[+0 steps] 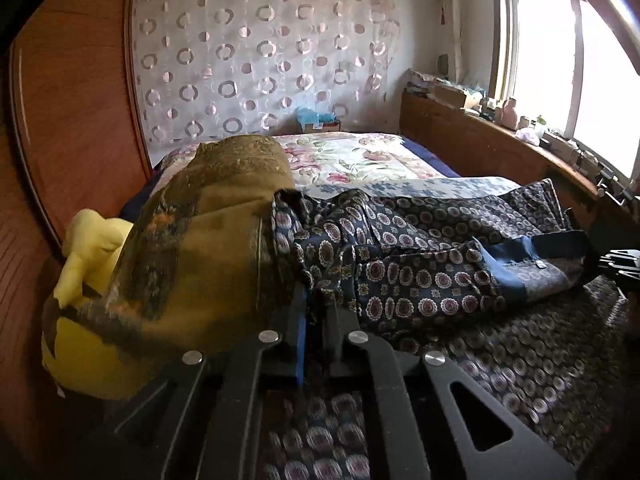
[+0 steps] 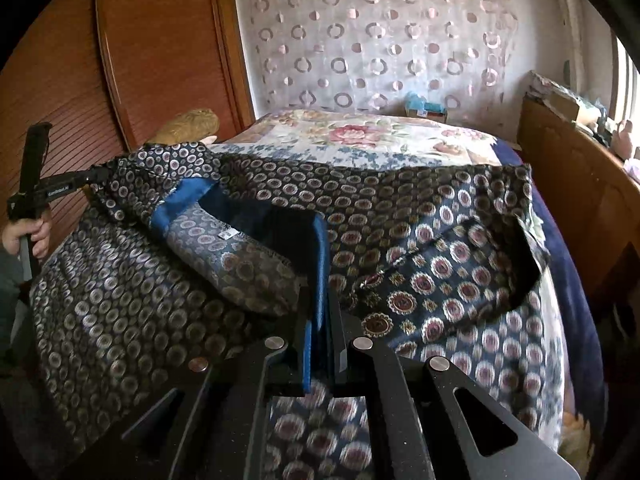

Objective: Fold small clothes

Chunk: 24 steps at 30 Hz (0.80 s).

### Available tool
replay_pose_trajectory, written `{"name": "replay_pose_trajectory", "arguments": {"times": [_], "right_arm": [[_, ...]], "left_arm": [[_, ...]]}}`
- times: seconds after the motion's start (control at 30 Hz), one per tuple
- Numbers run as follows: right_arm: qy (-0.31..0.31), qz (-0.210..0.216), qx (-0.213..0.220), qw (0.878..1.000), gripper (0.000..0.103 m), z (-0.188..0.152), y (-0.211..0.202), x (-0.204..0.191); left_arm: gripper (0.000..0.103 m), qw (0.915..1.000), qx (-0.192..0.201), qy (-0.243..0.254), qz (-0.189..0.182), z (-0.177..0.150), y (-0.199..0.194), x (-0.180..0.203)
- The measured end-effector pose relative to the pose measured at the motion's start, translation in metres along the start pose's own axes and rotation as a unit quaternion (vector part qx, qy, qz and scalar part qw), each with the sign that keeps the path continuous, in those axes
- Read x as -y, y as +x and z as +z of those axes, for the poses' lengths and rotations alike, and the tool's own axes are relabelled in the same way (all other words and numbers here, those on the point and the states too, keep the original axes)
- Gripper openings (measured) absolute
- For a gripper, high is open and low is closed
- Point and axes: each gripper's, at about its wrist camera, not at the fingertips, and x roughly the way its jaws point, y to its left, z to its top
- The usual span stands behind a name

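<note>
A dark blue garment [image 1: 420,264] with a round medallion print and a plain blue waistband [image 1: 520,252] is held up over the bed. My left gripper [image 1: 316,300] is shut on its left edge. My right gripper [image 2: 324,300] is shut on the blue waistband [image 2: 320,264] at the other end. In the right wrist view the garment [image 2: 420,248] sags between the two grippers, and the left gripper [image 2: 94,176] shows at far left with a hand under it. The right gripper [image 1: 618,264] shows at the right edge of the left wrist view.
A patterned blanket [image 1: 540,352] covers the near bed, a floral quilt [image 2: 360,136] the far part. An olive-gold cushion [image 1: 208,240] and a yellow soft toy [image 1: 92,248] lie at left. A wooden wardrobe [image 2: 160,40] stands left, a cluttered wooden ledge [image 1: 500,140] right.
</note>
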Motion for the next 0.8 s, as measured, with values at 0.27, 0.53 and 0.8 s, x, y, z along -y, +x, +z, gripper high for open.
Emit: {"name": "replay_pose_trajectory", "arguments": {"times": [0.27,0.53,0.8], "right_arm": [[0.004,-0.012,0.004,1.000,0.036,-0.011,-0.043,-0.002],[0.021,-0.054,0.041,0.997,0.044,0.003,-0.070,0.018],[0.038,-0.117,0.001,0.992,0.044,0.038,-0.023,0.063]], "left_arm": [[0.006,0.9998,0.000,-0.020,-0.005,-0.017,-0.016,-0.001],[0.006,0.9999,-0.003,-0.017,-0.002,-0.027,-0.018,0.004],[0.006,0.9998,-0.007,-0.017,-0.004,-0.033,-0.018,0.003]]}}
